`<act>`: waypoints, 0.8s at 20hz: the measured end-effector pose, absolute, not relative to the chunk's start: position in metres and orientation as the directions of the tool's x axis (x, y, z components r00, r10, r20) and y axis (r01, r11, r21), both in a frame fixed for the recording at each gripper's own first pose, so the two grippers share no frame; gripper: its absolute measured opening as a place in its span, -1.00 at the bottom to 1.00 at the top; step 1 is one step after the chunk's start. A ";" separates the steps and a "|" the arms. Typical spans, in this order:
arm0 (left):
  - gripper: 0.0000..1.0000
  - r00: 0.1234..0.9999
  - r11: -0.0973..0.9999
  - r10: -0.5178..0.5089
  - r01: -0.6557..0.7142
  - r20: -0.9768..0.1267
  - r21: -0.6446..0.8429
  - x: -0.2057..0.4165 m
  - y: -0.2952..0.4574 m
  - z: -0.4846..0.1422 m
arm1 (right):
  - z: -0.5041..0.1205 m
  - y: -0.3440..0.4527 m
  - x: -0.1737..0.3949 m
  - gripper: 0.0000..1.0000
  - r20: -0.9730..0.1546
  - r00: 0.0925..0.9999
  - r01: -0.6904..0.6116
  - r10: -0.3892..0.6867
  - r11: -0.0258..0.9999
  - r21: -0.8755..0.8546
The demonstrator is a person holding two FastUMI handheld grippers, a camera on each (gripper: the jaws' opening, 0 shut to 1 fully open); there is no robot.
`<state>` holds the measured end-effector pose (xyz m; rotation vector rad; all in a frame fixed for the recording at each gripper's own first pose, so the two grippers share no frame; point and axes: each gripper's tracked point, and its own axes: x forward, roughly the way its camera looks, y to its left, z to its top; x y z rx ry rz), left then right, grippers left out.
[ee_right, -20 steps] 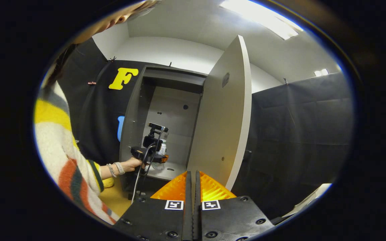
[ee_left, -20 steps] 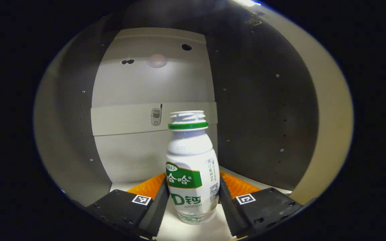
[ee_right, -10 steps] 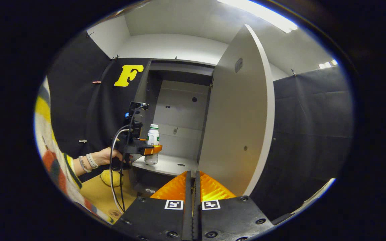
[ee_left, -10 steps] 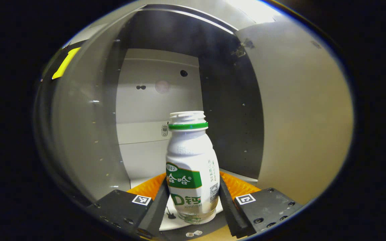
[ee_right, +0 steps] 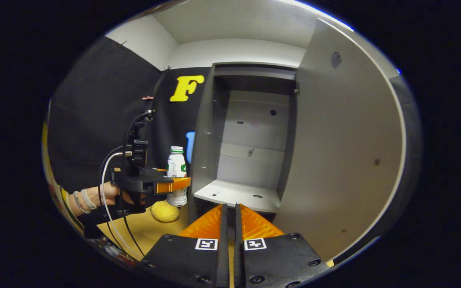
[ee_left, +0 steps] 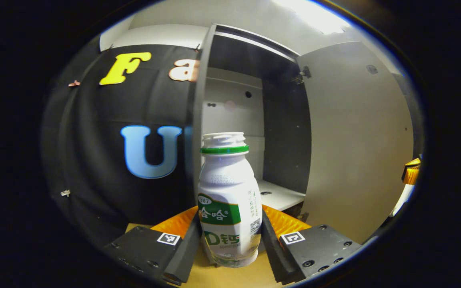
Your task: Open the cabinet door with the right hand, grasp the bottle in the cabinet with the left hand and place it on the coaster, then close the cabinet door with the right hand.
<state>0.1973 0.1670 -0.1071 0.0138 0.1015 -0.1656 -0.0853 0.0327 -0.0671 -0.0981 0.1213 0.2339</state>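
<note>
Bottle [ee_left: 228,200] sits upright, long axis vertical, clamped between both fingers of the left gripper [ee_left: 230,240], centre-bottom of the left gripper view. In the right gripper view it hangs left of centre, outside the cabinet [ee_right: 250,132], above the tabletop [ee_right: 142,230]. Coaster: can't tell where. Right gripper [ee_right: 230,236] is closed on nothing, nearer the open door [ee_right: 346,160].

The left gripper view looks close along its claw [ee_left: 229,240] toward the open cabinet [ee_left: 250,120] from its left front, while the right gripper view faces that cabinet [ee_right: 250,132] from farther back, both sharing its interior and door [ee_right: 346,152].
</note>
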 end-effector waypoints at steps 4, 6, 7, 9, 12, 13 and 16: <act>0.53 0.993 0.999 0.042 -0.040 -0.106 0.023 0.130 0.189 -0.131 | -0.087 0.079 -0.091 0.02 -0.170 0.876 -0.467 0.451 0.882 -0.068; 0.53 0.987 0.994 0.108 -0.107 -0.122 0.013 0.100 0.194 -0.150 | -0.096 0.084 -0.094 0.45 -0.168 0.844 -0.527 0.510 0.846 -0.080; 0.53 0.982 0.991 0.137 -0.136 -0.127 0.013 0.087 0.195 -0.159 | -0.101 0.085 -0.098 0.62 -0.163 0.829 -0.552 0.535 0.829 -0.090; 0.53 0.972 0.983 0.184 -0.184 -0.143 0.010 0.066 0.193 -0.184 | -0.108 0.089 -0.088 0.96 -0.162 0.820 -0.568 0.549 0.816 -0.110; 0.53 0.967 0.979 0.205 -0.205 -0.152 0.015 0.051 0.190 -0.223 | -0.137 0.091 -0.094 0.95 -0.186 0.807 -0.583 0.561 0.808 -0.088; 0.53 0.966 0.979 0.206 -0.205 -0.157 0.022 0.049 0.189 -0.241 | -0.147 0.090 -0.096 0.94 -0.191 0.807 -0.580 0.559 0.811 -0.076; 0.53 0.971 0.982 0.189 -0.187 -0.146 0.029 0.048 0.186 -0.286 | -0.190 0.096 -0.083 0.94 -0.236 0.802 -0.578 0.548 0.813 -0.076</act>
